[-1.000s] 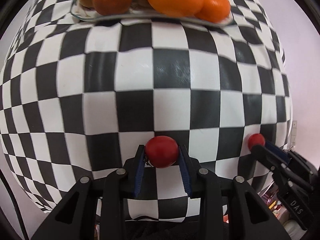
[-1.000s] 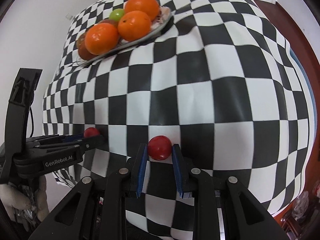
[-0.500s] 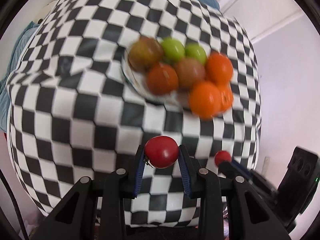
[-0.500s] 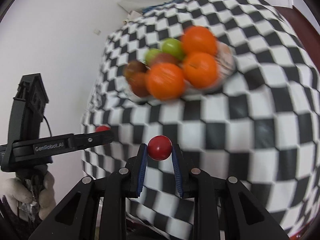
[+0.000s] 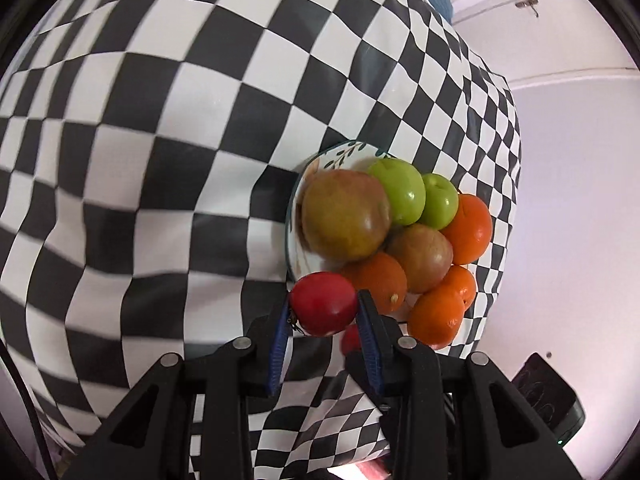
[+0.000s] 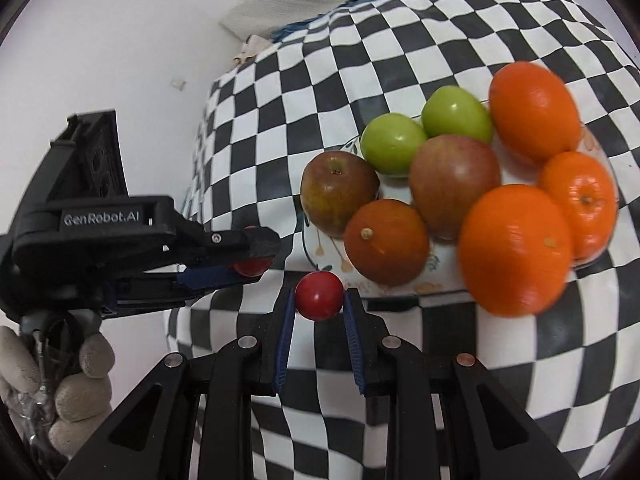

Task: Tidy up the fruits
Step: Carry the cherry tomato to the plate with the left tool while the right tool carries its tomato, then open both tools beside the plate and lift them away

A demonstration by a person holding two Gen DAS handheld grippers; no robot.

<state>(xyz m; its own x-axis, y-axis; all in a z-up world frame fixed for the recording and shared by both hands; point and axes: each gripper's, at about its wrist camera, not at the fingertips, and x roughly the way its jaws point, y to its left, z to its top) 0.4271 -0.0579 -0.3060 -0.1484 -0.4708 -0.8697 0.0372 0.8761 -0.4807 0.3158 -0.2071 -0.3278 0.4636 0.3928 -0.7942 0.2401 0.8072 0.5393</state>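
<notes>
My left gripper (image 5: 324,312) is shut on a red cherry tomato (image 5: 323,304), held above the near left rim of the fruit plate (image 5: 340,152). My right gripper (image 6: 319,300) is shut on a smaller red cherry tomato (image 6: 319,295), just in front of the plate's near rim (image 6: 320,254). The plate holds brownish apples (image 6: 454,184), two green fruits (image 6: 394,142) and several oranges (image 6: 516,250). In the right wrist view the left gripper (image 6: 250,264) shows at left with its tomato (image 6: 248,267) between the jaws.
The plate stands on a table under a black-and-white checkered cloth (image 5: 160,160). A white wall (image 6: 120,40) lies to the left in the right wrist view. A gloved hand (image 6: 76,376) holds the left gripper. A black device (image 5: 548,396) sits at lower right.
Both grippers rose from the table and moved forward to the fruit plate, each still holding its tomato. The plate is now close and seen from above.
</notes>
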